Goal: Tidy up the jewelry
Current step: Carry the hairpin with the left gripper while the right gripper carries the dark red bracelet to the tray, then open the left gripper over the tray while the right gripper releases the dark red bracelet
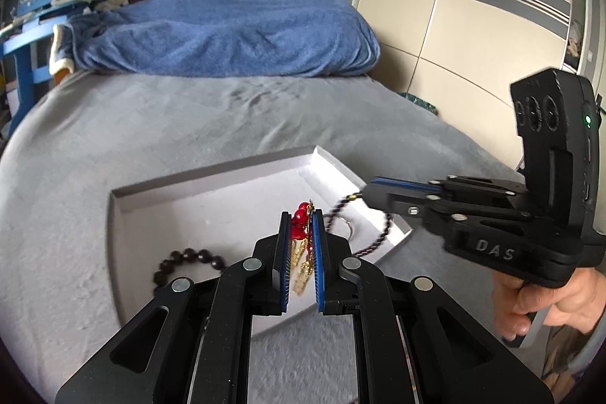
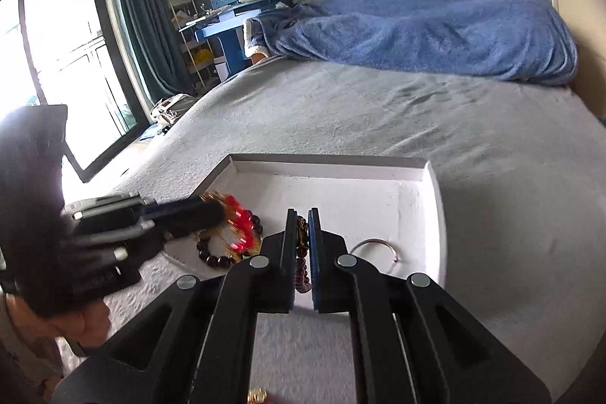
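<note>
The left gripper (image 1: pixel 301 233) pinches a red-bead and gold ornament (image 1: pixel 299 222) above the white tray (image 1: pixel 212 177). The right gripper (image 2: pixel 302 237), nearly closed, clamps a dark twisted bead strand (image 2: pixel 303 275), long axis toward 12 o'clock. Tray floor lies directly below; silver ring (image 2: pixel 375 245) at 2 o'clock.

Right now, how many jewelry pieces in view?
4. Red-and-gold piece in left gripper; dark beaded strand in right gripper; dark bead bracelet at tray edge; silver ring in tray. More may be hidden.
</note>
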Available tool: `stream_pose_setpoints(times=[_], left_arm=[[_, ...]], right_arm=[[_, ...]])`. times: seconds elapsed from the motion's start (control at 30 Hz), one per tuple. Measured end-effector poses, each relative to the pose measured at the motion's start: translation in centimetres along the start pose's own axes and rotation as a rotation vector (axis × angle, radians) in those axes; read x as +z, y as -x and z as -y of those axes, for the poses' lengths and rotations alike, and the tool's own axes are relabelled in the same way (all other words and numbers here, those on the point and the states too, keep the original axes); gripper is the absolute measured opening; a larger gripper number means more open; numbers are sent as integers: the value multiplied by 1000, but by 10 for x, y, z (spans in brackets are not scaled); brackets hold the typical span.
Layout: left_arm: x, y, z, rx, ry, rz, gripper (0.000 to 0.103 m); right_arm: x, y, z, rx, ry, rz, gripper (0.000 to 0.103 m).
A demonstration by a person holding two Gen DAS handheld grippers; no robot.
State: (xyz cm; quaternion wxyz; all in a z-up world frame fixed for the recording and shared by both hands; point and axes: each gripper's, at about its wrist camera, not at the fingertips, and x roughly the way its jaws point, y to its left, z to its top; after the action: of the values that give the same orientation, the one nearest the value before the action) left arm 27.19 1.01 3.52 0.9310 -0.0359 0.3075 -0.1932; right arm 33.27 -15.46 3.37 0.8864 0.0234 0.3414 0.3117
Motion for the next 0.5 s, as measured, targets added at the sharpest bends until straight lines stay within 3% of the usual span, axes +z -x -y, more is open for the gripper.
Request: stream_pose_setpoints(times=[0.13, 0.27, 0.5], left_arm=[[-5, -25, -1, -10, 20, -43, 11], [-13, -48, -8, 5, 34, -97, 11], [-29, -68, -20, 63, 20, -180, 11]], right_arm=[[-5, -30, 20, -4, -76, -64, 6], [-16, -51, 40, -62, -127, -120, 6], [-20, -62, 43, -115, -87, -145, 6]])
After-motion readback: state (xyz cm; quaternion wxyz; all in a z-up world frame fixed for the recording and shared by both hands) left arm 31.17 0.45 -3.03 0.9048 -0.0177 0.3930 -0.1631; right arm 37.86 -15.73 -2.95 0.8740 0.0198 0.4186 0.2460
